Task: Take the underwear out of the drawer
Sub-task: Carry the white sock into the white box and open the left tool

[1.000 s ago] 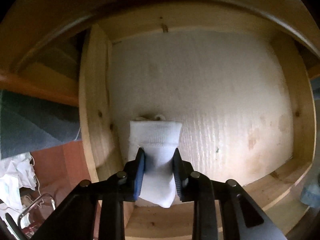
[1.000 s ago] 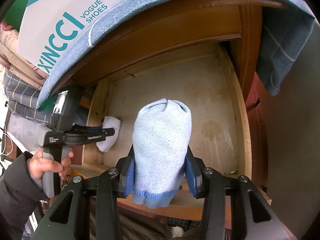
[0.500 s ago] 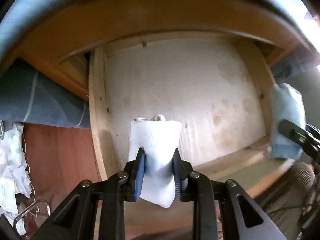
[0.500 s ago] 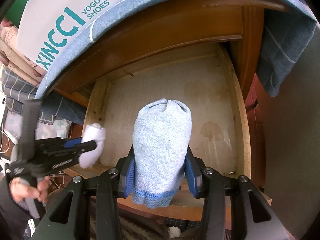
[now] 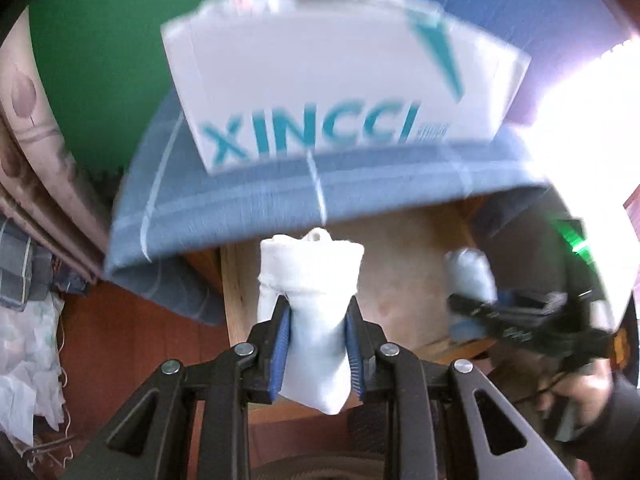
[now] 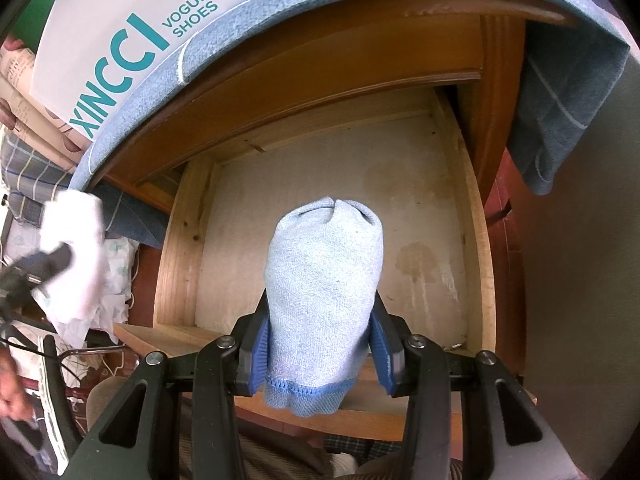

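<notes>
My left claw (image 5: 316, 344) grips a white roll (image 5: 310, 312), my right claw (image 6: 320, 344) a blue roll (image 6: 324, 288); the drawer (image 6: 176, 264) looks emptied, only setting down remains.

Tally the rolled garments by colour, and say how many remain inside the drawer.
White: 1, the white roll, clamped in the left gripper.
Light blue: 1, the light blue roll, clamped in the right gripper.
Remaining in the drawer: 0.
Total: 2.

Black fingers (image 6: 256, 344), blue pads (image 5: 280, 344).
</notes>
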A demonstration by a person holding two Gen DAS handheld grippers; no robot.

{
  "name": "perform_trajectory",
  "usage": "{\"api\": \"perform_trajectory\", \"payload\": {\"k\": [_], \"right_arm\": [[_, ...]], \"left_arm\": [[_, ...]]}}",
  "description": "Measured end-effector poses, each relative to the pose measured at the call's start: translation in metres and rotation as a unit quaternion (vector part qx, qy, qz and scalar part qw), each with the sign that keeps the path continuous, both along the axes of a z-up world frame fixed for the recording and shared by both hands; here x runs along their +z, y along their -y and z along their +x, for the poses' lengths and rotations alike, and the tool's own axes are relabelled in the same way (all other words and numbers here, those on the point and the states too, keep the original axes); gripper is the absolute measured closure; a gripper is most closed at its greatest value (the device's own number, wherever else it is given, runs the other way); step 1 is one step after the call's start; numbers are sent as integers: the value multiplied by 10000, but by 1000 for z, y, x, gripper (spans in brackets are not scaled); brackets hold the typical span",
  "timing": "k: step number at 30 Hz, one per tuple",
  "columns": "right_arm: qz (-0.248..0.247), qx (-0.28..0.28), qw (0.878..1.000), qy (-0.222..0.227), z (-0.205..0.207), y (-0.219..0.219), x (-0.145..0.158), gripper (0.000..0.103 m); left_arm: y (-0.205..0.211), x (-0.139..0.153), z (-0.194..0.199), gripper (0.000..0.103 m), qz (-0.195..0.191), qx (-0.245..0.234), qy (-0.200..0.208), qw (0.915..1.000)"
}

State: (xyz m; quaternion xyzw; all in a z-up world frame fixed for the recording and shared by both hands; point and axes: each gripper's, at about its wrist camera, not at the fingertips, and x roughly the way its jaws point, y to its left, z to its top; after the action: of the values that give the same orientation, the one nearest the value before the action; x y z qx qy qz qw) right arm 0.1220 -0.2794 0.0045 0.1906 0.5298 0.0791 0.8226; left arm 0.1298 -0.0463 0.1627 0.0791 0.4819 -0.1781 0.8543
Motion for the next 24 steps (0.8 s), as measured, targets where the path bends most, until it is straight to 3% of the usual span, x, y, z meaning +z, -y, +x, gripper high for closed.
{"api": "perform_trajectory", "payload": {"k": [8, 12, 17, 24], "right_arm": [[-24, 13, 10000, 23, -2, 0, 2, 62], [-53, 8, 10000, 24, -1, 1, 3, 62], [-125, 6, 9999, 27, -2, 1, 4, 62], [-173, 2, 9999, 1, -1, 2, 4, 62]], "left_arm": [[-1, 97, 2, 77, -473, -73, 849, 9952], [5, 137, 24, 77, -356, -35, 1323, 9906], [16, 143, 67, 77, -217, 177, 1378, 9901], [30, 113, 118, 77, -229, 309, 1071, 9935]]}}
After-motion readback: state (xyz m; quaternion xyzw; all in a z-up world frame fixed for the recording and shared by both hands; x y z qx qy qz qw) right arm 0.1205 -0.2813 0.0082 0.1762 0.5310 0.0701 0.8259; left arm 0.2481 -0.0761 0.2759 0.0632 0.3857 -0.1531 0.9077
